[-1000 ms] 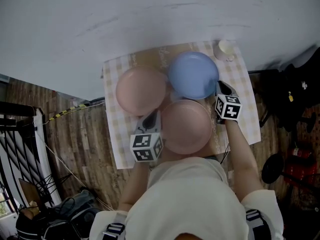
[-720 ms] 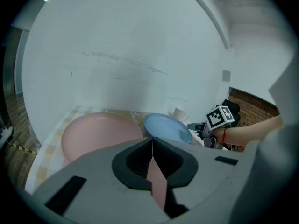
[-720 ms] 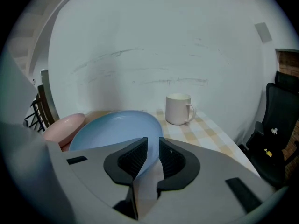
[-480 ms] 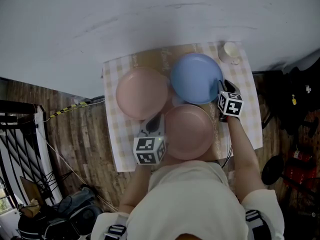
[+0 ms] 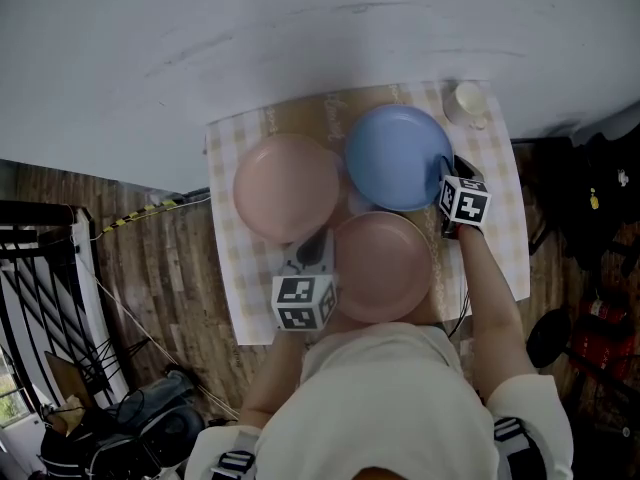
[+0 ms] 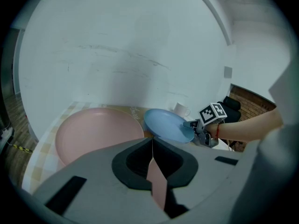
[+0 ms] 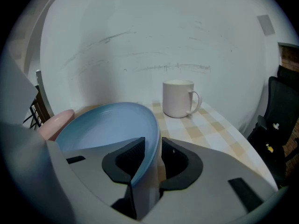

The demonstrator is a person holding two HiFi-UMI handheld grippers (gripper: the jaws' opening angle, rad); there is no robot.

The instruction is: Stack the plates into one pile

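Three plates lie on a checked cloth (image 5: pixel 228 268). A pink plate (image 5: pixel 285 188) (image 6: pixel 98 129) is at the left, a blue plate (image 5: pixel 395 158) (image 6: pixel 166 124) (image 7: pixel 107 125) at the back right, and a second pink plate (image 5: pixel 385 268) nearest me. My left gripper (image 5: pixel 318 240) (image 6: pixel 152 148) is shut on the near pink plate's left rim, which shows as a pink sliver between the jaws. My right gripper (image 5: pixel 447 170) (image 7: pixel 154 148) is at the blue plate's near right rim. Its jaws have just been opening and stand apart, with the rim between them.
A white mug (image 5: pixel 468 101) (image 7: pixel 179 98) stands at the cloth's back right corner, just beyond the blue plate. A white wall rises behind the table. Wooden floor, a dark chair and cables surround the table.
The right gripper has sunk a little at the blue plate's rim. The left gripper stays at the near pink plate.
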